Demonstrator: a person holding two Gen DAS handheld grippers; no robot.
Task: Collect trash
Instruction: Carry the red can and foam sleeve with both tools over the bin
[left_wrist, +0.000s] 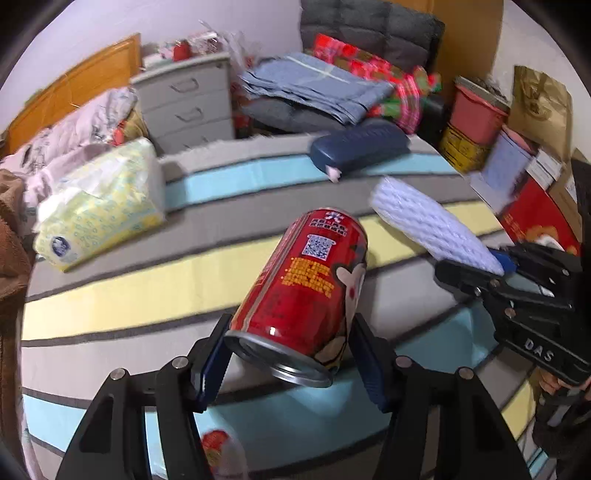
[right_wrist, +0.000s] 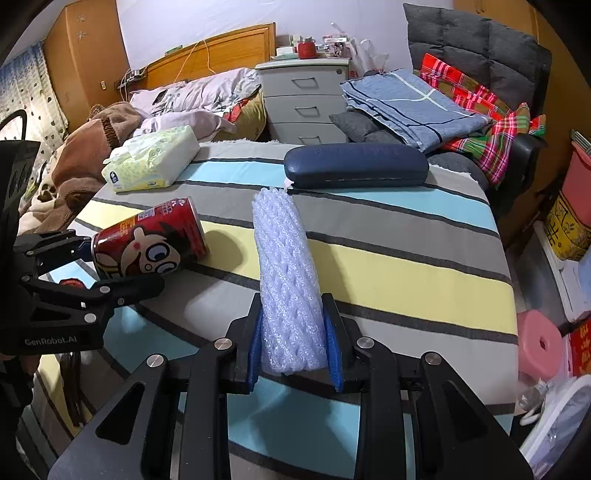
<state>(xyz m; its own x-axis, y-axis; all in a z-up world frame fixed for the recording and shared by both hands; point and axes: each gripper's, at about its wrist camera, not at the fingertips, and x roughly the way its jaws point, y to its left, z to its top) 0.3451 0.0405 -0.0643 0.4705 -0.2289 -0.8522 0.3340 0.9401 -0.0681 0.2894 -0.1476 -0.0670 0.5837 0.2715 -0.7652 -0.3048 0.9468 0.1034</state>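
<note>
Left wrist view: left gripper (left_wrist: 291, 354) clamps the red can (left_wrist: 306, 288), tilted above the striped cloth (left_wrist: 147, 288). Right gripper (right_wrist: 294, 343) is clenched on the white foam sleeve (right_wrist: 286, 280), just short of the blue case (right_wrist: 356, 165), tissue pack (right_wrist: 153, 158) behind.

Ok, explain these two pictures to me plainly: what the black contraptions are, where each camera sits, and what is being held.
There is no robot: a person holds a two-fingered clamp tool in each hand. Each tool carries a wide-angle camera that looks forward along its fingers, so each picture shows its own fingers at the bottom.

In the left camera's picture, the left hand-held gripper is shut on a red drink can. In the right camera's picture, the right hand-held gripper is shut on a white foam net sleeve.

On the striped tablecloth lie a tissue pack and a dark blue glasses case.
</note>
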